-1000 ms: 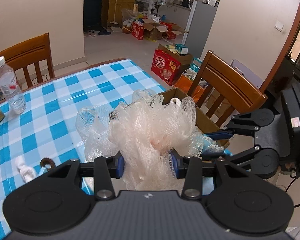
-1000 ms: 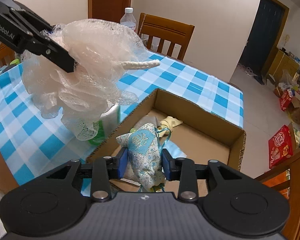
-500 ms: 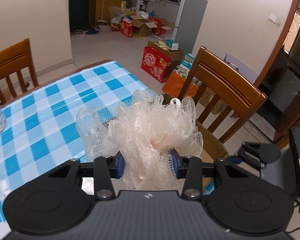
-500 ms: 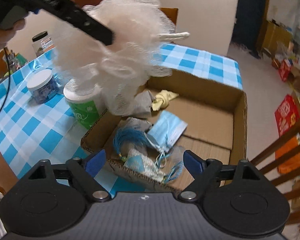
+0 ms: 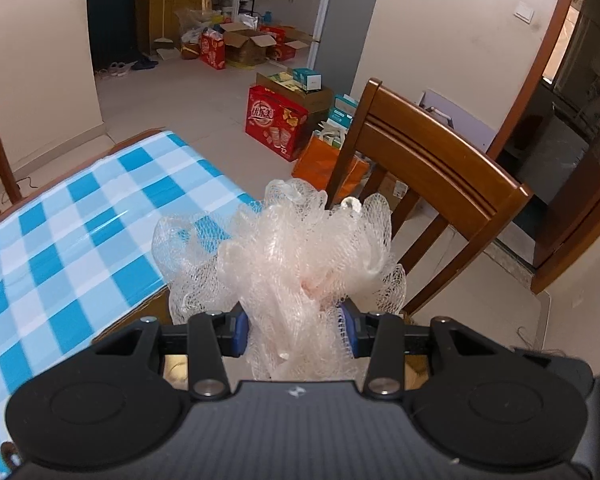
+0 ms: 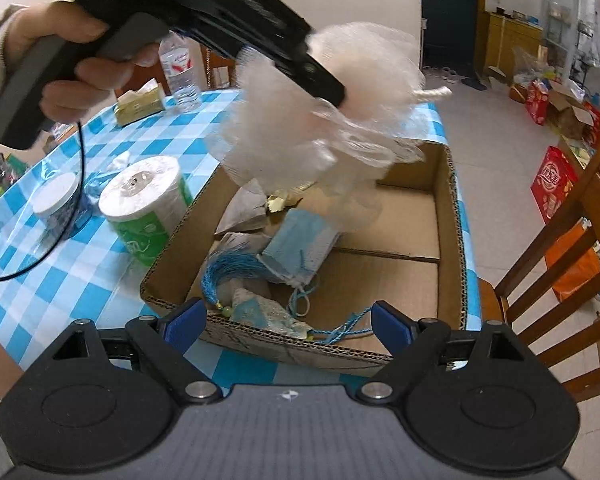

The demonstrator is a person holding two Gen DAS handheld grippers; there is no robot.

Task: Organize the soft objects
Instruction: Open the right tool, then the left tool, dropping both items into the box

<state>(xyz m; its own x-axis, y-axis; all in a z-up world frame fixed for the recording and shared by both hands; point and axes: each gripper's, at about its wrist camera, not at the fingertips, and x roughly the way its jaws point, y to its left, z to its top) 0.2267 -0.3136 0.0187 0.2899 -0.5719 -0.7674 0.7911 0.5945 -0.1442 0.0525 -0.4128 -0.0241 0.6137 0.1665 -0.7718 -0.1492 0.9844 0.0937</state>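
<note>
My left gripper (image 5: pixel 294 330) is shut on a pale pink mesh bath pouf (image 5: pixel 300 264), which it holds in the air over the open cardboard box (image 6: pixel 446 216); from the right wrist the pouf (image 6: pixel 320 120) hangs above the box's far half. My right gripper (image 6: pixel 286 322) hovers at the box's near wall, its jaws opening wide with nothing between them. Inside the box lie a blue patterned pouch with a tassel (image 6: pixel 260 310), a blue face mask (image 6: pixel 300 240) and a small yellow cloth (image 6: pixel 278 202).
On the blue checked table (image 6: pixel 80 272) left of the box stand a green-wrapped paper roll (image 6: pixel 148 204), a white-lidded jar (image 6: pixel 58 204), a water bottle (image 6: pixel 180 70) and a tissue pack (image 6: pixel 140 104). A wooden chair (image 5: pixel 432 168) stands past the table's edge, near the box.
My right gripper opened and let the patterned pouch drop into the box. My left gripper carried the pouf across the table to above the box.
</note>
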